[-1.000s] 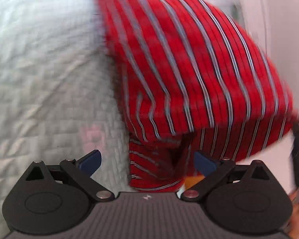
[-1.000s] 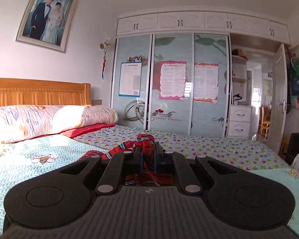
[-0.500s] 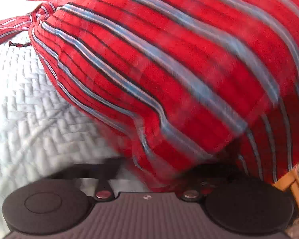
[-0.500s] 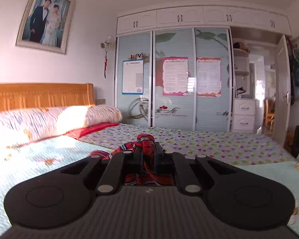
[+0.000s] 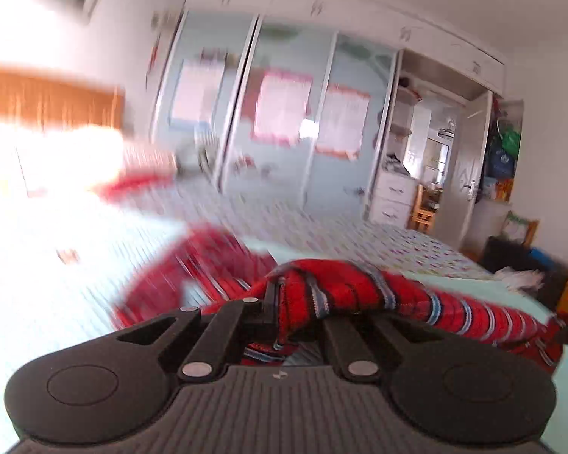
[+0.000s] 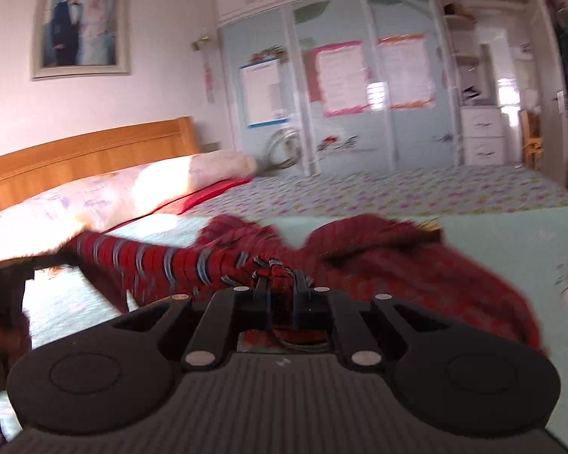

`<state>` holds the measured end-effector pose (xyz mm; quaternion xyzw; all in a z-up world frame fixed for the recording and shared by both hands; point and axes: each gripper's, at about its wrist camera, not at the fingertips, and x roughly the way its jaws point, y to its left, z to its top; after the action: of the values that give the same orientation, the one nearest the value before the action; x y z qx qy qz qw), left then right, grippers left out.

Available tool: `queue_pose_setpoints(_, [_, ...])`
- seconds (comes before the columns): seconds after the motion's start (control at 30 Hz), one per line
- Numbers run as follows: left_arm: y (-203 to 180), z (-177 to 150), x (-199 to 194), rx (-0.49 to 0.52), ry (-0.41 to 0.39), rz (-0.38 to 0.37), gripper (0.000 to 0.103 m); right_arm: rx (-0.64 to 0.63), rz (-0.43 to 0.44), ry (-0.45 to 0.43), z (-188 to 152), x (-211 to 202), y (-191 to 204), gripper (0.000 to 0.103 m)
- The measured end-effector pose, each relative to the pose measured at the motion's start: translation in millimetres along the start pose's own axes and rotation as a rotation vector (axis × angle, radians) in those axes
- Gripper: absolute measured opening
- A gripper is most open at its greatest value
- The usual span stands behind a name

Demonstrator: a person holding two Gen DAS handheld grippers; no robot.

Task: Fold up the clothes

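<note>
Bed (image 6: pixel 473 234) first, since it's the biggest thing I'm looking at: pale quilted cover up front, dotted sheet further back, pillows (image 6: pixel 140 189) stacked against the wooden headboard (image 6: pixel 87 151), and the wardrobe (image 6: pixel 359 75) with sliding doors behind it all. I'm using the bed as my work surface because it's flat and wide enough to spread a garment out. Red striped shirt (image 6: pixel 416 261) is the thing I'm folding, and right now it's strung between my two hands just above the cover, part of it bunched and trailing on the quilt. My left tool (image 5: pixel 295 302) is clamped on a thick wad of the cloth, which drapes right over its fingers; the left view is heavily blurred, so I can't tell which part of the shirt that is. My right tool (image 6: pixel 280 283) is pinched tight on a narrow twist of the same fabric, and a stretched rope of stripes runs off to the left from it toward the other hand. My guess is I'm holding two ends so the shirt hangs taut and can be laid down flat, though with this much bunching it'll probably need a shake first.
</note>
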<state>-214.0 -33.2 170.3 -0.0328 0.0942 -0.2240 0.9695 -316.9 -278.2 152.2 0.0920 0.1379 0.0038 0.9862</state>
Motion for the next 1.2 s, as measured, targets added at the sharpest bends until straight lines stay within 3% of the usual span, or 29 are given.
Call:
queue_pose_setpoints(0.07, [9, 3, -15, 0.064, -0.042, 0.041, 0.002, -0.013, 0.066, 0.018, -10, -7, 18, 0.009])
queue_pose_setpoints(0.2, [27, -32, -31, 0.079, 0.036, 0.208, 0.002, -0.102, 0.150, 0.116, -36, 4, 58, 0.009])
queue_pose_setpoints(0.27, [46, -59, -31, 0.035, 0.137, 0.290, 0.002, -0.171, 0.172, 0.164, -54, 14, 78, 0.009])
queue_pose_setpoints(0.37, [78, -95, -27, -0.035, 0.309, 0.355, 0.003, -0.236, 0.194, 0.237, -85, 34, 100, 0.009])
queue_pose_setpoints(0.43, [83, -105, -30, -0.051, 0.371, 0.340, 0.003, -0.257, 0.191, 0.305, -107, 47, 107, 0.009])
queue_pose_setpoints(0.53, [82, -102, -41, -0.075, 0.404, 0.280, 0.009, -0.245, 0.173, 0.360, -126, 52, 99, 0.009])
queue_pose_setpoints(0.6, [77, -96, -46, -0.109, 0.421, 0.199, 0.023, -0.171, 0.153, 0.340, -124, 42, 85, 0.009])
queue_pose_setpoints(0.7, [56, -98, -43, -0.100, 0.454, 0.089, 0.043, -0.100, 0.021, 0.290, -109, 26, 54, 0.009])
queue_pose_setpoints(0.8, [38, -112, -42, -0.060, 0.489, 0.011, 0.051, -0.038, -0.101, 0.291, -101, 9, 22, 0.009])
queue_pose_setpoints(0.93, [41, -133, -39, -0.196, 0.512, -0.069, 0.057, -0.043, -0.165, 0.361, -115, 0, 7, 0.009])
queue_pose_setpoints(1.03, [50, -139, -42, -0.260, 0.518, -0.069, 0.059, -0.053, -0.185, 0.409, -133, 1, 14, 0.010])
queue_pose_setpoints(1.2, [58, -137, -52, -0.307, 0.508, -0.074, 0.059, -0.002, -0.194, 0.388, -150, -10, 21, 0.012])
